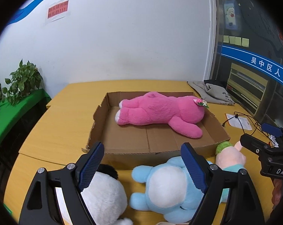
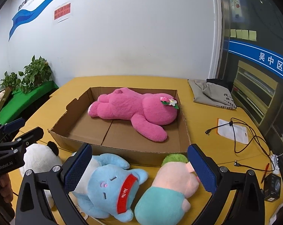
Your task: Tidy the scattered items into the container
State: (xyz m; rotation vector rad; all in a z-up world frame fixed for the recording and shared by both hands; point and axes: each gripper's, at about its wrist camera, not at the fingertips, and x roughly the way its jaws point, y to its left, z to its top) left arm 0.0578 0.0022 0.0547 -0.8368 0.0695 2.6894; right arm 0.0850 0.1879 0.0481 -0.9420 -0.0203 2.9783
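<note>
A pink plush bear [image 1: 160, 112] [image 2: 135, 110] lies in a shallow cardboard box [image 1: 130, 150] [image 2: 70, 131] on the yellow table. In front of the box lie a white panda plush [image 1: 103, 196] [image 2: 40, 159], a light blue plush [image 1: 167, 187] [image 2: 111, 185] and a pink pig plush in teal clothes [image 1: 231, 155] [image 2: 171, 187]. My left gripper [image 1: 141, 166] is open and empty above the panda and blue plush. My right gripper [image 2: 139, 168] is open and empty above the blue plush and pig; it also shows in the left wrist view [image 1: 263, 150].
A grey cloth bag [image 2: 212, 93] lies at the table's back right. Black cables [image 2: 250, 140], a white packet [image 2: 231, 131] and a small black box [image 2: 272, 187] lie on the right. Potted plants [image 2: 34, 75] stand on a green shelf at left.
</note>
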